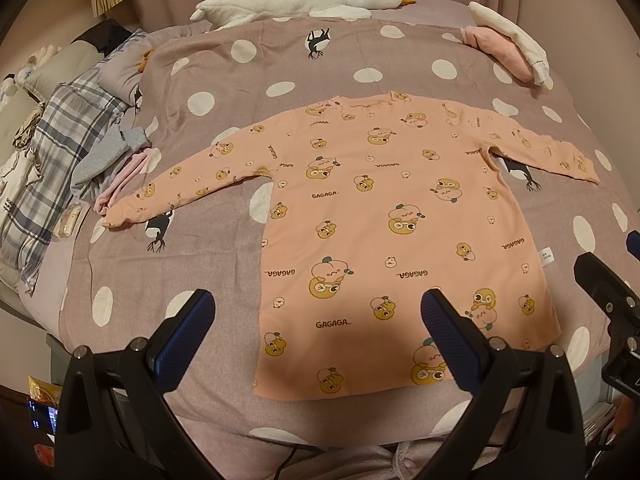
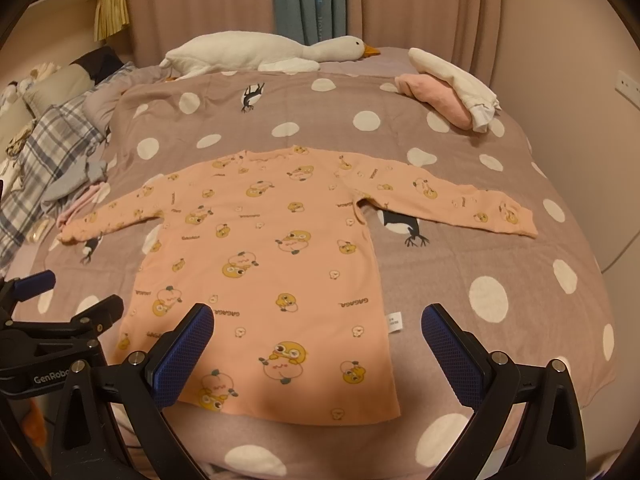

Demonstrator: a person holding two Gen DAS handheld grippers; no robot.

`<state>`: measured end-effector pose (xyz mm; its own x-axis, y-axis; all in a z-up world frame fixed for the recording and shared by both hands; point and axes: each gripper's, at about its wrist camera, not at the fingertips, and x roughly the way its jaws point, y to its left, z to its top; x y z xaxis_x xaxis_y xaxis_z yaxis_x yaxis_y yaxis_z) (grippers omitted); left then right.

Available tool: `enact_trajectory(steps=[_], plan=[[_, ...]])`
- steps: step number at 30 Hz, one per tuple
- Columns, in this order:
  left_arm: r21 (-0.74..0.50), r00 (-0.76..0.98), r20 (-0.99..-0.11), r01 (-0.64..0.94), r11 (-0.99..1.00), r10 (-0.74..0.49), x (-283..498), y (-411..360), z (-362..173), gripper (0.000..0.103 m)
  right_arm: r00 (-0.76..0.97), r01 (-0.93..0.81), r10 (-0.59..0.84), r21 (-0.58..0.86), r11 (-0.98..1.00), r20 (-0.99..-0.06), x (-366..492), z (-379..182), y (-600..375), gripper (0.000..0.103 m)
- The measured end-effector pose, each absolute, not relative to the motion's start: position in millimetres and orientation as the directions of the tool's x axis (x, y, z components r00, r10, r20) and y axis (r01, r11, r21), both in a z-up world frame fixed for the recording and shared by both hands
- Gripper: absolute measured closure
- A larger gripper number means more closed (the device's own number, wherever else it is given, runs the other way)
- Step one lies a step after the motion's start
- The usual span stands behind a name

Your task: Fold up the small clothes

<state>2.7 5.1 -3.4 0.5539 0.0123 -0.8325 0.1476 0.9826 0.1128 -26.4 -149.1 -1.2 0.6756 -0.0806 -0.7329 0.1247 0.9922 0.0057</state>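
Observation:
A small peach long-sleeved shirt [image 1: 380, 216] [image 2: 264, 264] printed with cartoon ducks lies flat on the bed, both sleeves spread out, its hem nearest me. My left gripper [image 1: 318, 308] hovers open above the hem's left part, holding nothing. My right gripper [image 2: 318, 320] is open too, over the hem's right corner near the white side label [image 2: 394, 320]. Each gripper shows at the edge of the other's view.
The shirt rests on a mauve blanket [image 1: 328, 68] with white dots. A white goose plush [image 1: 296, 0] lies at the far edge. Folded pink and white clothes [image 1: 508, 48] sit far right. A plaid pillow [image 1: 52, 160] and grey and pink garments [image 1: 112, 164] lie at left.

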Motion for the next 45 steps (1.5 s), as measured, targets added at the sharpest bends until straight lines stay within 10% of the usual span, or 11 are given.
enact_trajectory(steps=[33,45], plan=[[0.096,0.526,-0.851,0.147,0.985,0.004,7,5,-17,0.0,0.672,0.131,-0.078,0.014,0.991,-0.737,-28,-10,-150,0.0],[-0.294,0.385,-0.874,0.071,0.953,-0.298,35,36,-68,0.0,0.673,0.261,0.25,0.54,0.8,-0.696,-25,-89,-258,0.0]])
